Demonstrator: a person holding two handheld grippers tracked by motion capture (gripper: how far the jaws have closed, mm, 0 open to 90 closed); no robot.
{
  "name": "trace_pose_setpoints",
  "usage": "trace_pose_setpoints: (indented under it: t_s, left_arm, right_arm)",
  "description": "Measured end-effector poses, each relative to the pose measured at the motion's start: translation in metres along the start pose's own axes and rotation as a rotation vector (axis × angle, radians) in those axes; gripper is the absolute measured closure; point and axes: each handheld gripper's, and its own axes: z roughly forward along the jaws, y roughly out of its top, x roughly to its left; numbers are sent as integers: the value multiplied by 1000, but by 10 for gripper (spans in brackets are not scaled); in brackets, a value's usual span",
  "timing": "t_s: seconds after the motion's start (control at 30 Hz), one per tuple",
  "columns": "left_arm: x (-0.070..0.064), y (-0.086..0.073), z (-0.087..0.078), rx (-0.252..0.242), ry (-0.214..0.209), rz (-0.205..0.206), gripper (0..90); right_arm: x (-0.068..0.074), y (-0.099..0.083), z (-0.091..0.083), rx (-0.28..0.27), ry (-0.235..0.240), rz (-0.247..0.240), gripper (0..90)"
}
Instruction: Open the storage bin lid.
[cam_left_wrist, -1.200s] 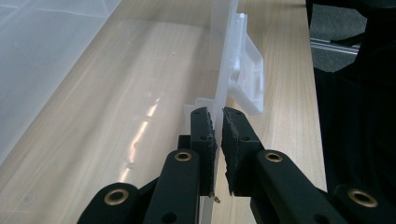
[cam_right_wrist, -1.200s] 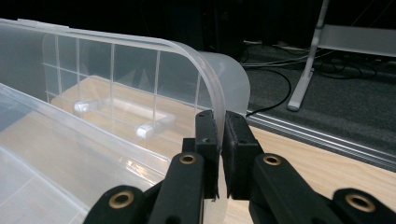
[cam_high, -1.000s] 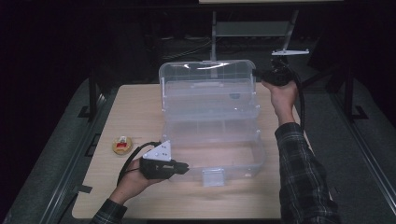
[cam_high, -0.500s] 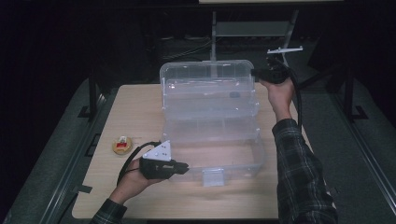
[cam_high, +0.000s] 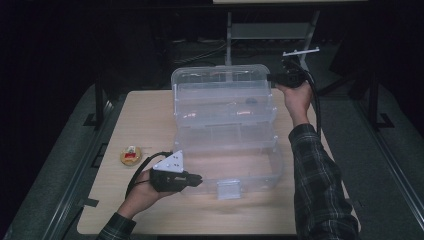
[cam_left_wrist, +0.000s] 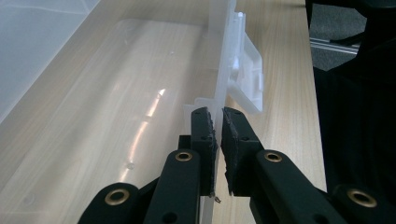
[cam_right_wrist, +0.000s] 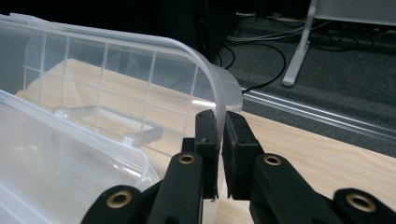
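Observation:
A clear plastic toolbox (cam_high: 227, 150) stands open on the wooden table (cam_high: 145, 115), its lid (cam_high: 222, 82) raised upright at the back. My left gripper (cam_high: 198, 179) is at the box's front left and is shut on the thin front wall (cam_left_wrist: 223, 70) beside the white latch (cam_left_wrist: 247, 79). My right gripper (cam_high: 270, 78) is at the lid's upper right corner. In the right gripper view my right gripper (cam_right_wrist: 220, 128) pinches the lid's curved rim (cam_right_wrist: 212, 81). My left gripper (cam_left_wrist: 218, 126) holds the wall edge-on between its pads.
A small round yellow and red object (cam_high: 131, 155) lies on the table left of the box. The latch (cam_high: 229, 190) hangs at the box's front. Dark floor, cables and a white stand leg (cam_right_wrist: 299, 51) lie beyond the table's far edge.
The right hand and its gripper have shifted slightly up and to the left at the lid's corner. The left gripper and the box base have stayed put.

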Motion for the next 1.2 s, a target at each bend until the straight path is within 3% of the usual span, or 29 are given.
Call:
trace_pose_setpoints:
  t_s: [0.3,0.57,0.83,0.9,0.93,1.0,1.2]
  left_arm:
    - [0,0,1,-4,-5,-4,836]
    - [0,-1,0,-2,-11,-5,834]
    - [1,-1,-1,-6,-14,-5,835]
    - [1,-1,-1,-4,-16,-5,835]
    - [1,-1,-1,-5,-13,-6,835]
    - [1,-1,-1,-5,-14,-8,834]
    - [1,-1,-1,-7,-11,-8,834]
  right_arm:
    - [-4,-1,6,1,0,16,841]
    - [-10,-11,27,30,-28,46,851]
    - [-13,-16,36,39,-29,53,895]
    - [-13,-16,36,42,-36,36,896]
    - [-12,-17,37,53,-13,23,900]
    - [-10,-17,39,71,-35,-2,900]
    - [-10,-18,38,65,-38,7,900]
